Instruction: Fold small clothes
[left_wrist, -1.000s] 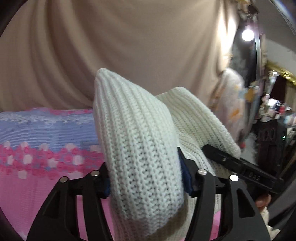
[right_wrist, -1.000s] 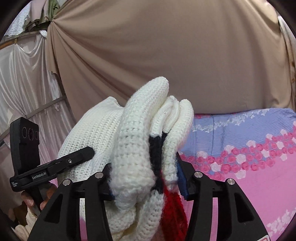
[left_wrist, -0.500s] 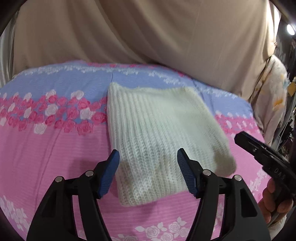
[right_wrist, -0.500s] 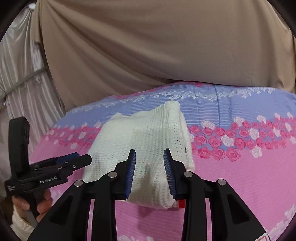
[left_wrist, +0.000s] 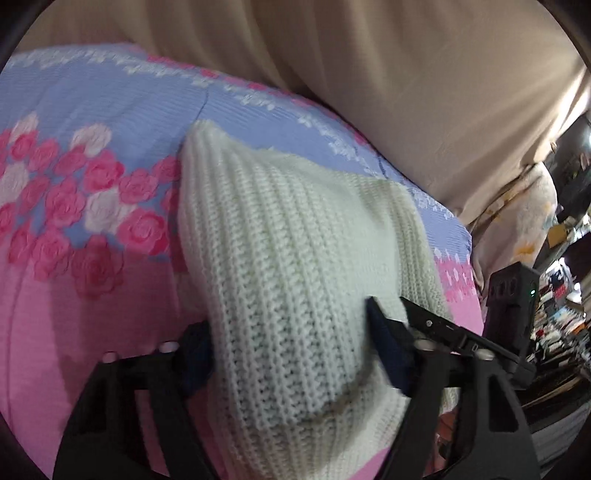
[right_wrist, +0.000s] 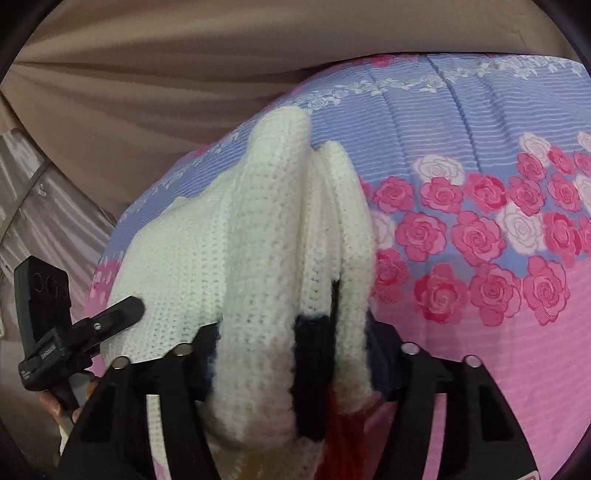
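Over the rose-print bedspread (left_wrist: 92, 206), white knit sweater (left_wrist: 295, 266) bunched and clamped in left gripper (left_wrist: 291, 350); likewise pinched by right gripper (right_wrist: 291, 354), jaws just widened.

Left gripper (left_wrist: 291, 350) and right gripper (right_wrist: 291, 354) each clamped the folded white knit sweater (left_wrist: 295, 258), pointing downward.

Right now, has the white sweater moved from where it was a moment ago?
Yes. The white sweater lay flat on the rose bedspread; now its near end is bunched between the left gripper's jaws, raised off the bedspread toward the camera.
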